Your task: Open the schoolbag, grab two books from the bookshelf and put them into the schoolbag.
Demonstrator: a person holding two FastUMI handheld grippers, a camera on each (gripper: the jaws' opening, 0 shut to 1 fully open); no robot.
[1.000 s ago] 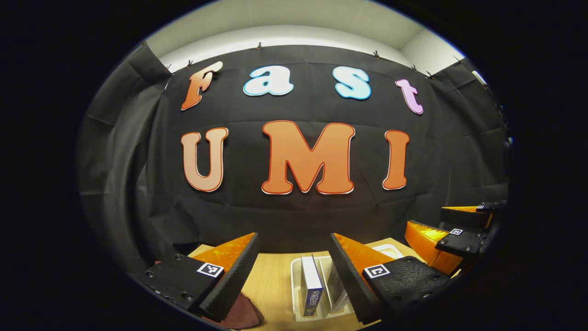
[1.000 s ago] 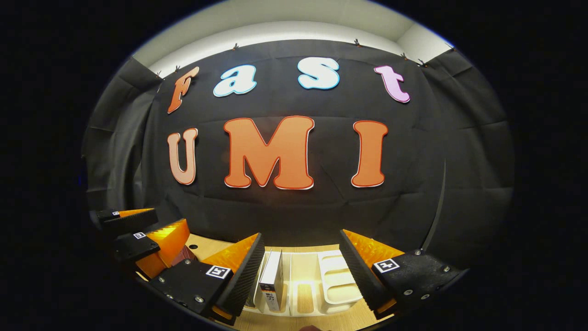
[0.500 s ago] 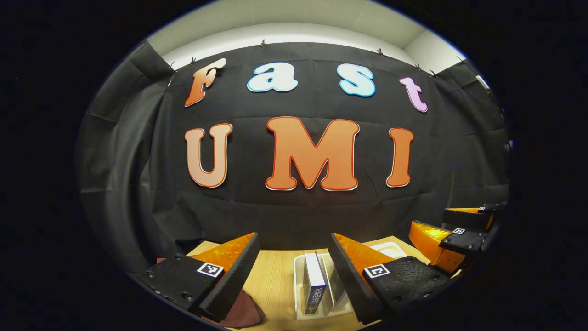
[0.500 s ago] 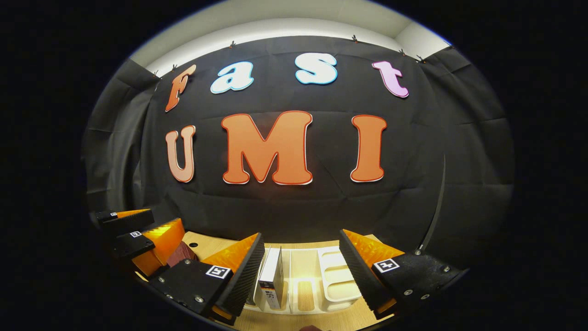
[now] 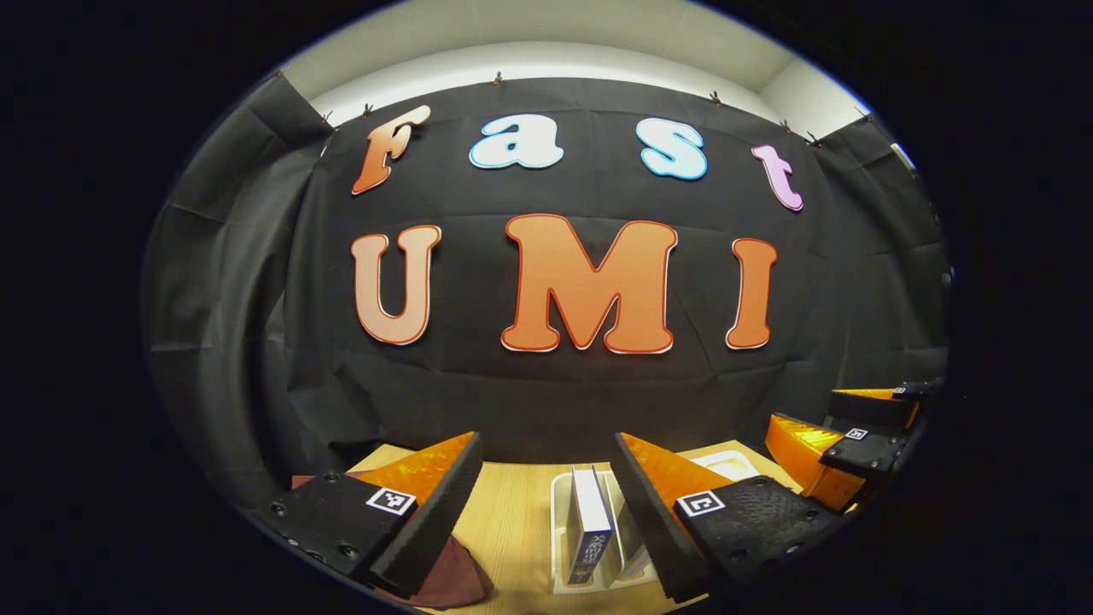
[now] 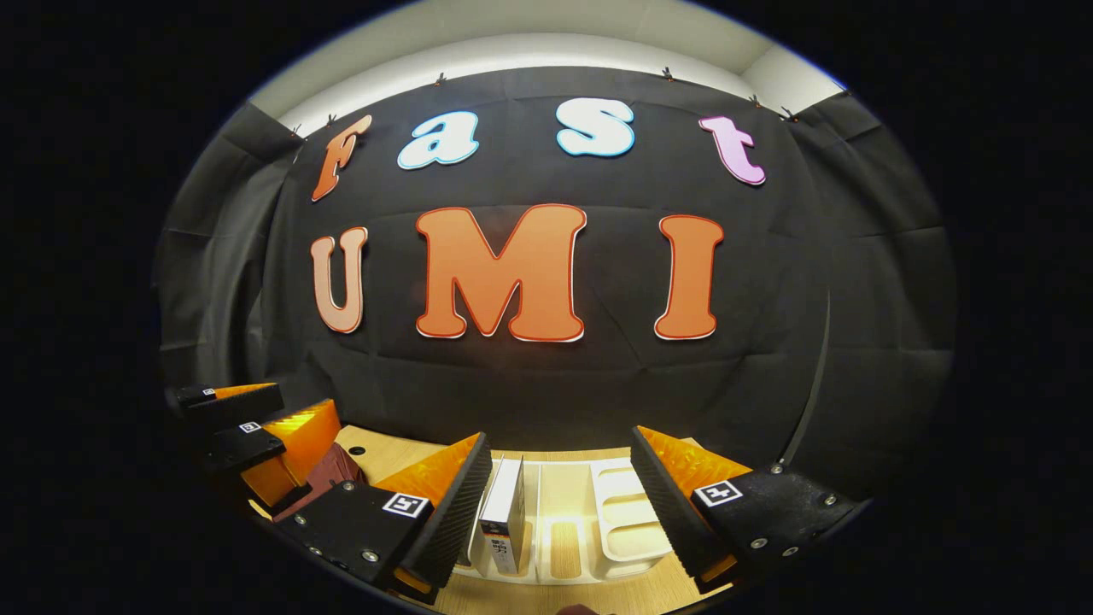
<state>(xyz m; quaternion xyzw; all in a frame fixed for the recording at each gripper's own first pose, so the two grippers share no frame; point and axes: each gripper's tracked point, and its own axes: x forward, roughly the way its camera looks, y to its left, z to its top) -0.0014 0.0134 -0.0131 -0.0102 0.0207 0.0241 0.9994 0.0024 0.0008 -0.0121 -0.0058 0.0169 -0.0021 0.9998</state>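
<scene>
A book (image 5: 591,534) stood upright in the white bookshelf (image 6: 628,521) on the table (image 5: 512,521), seen between the fingers of both wide-open, empty grippers, left gripper (image 5: 546,512) and right gripper (image 6: 559,512); the dark red schoolbag (image 5: 452,576) lay beside the left one

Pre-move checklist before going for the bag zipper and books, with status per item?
1. Left gripper jaws open, holding nothing: ok.
2. Right gripper jaws open, holding nothing: ok.
3. Book standing upright in the white bookshelf: ok.
4. Second book present: cannot tell; something pale stands behind the first, mostly hidden.
5. Schoolbag open: cannot tell; a dark red corner shows at the table edge.
6. Grippers apart from each other: ok.
</scene>
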